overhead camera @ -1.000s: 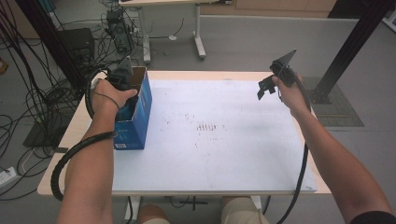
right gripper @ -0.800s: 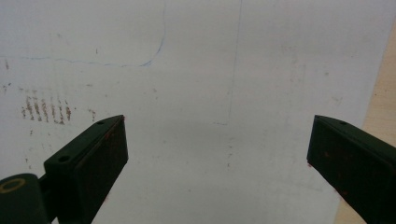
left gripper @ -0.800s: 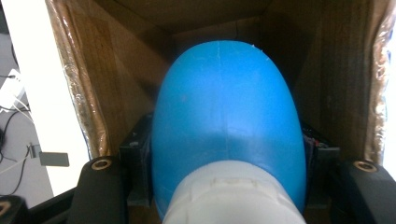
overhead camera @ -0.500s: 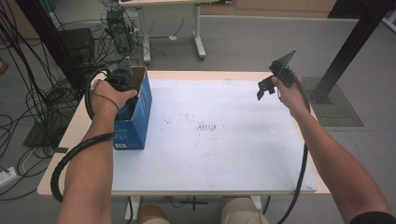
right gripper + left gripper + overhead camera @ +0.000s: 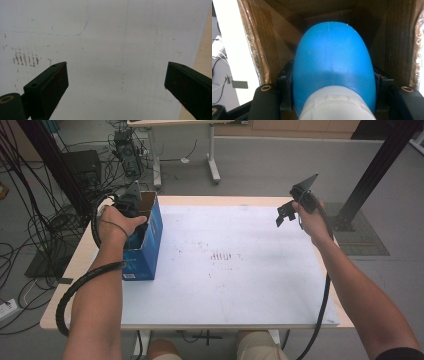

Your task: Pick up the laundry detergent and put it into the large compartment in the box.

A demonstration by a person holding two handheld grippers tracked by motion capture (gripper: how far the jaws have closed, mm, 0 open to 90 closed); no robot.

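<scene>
An open blue cardboard box stands on the left part of the table. My left gripper reaches down into it from above. In the left gripper view a rounded blue bottle with a white cap end sits between the two black jaws, which press on its sides. The box's brown inner walls surround it. My right gripper hangs in the air over the table's far right, open, and holds nothing. Its fingers stand wide apart above the white sheet.
A white sheet with faint reddish marks covers most of the wooden table. Cables and a black stand lie on the floor to the left. A black post rises at the right.
</scene>
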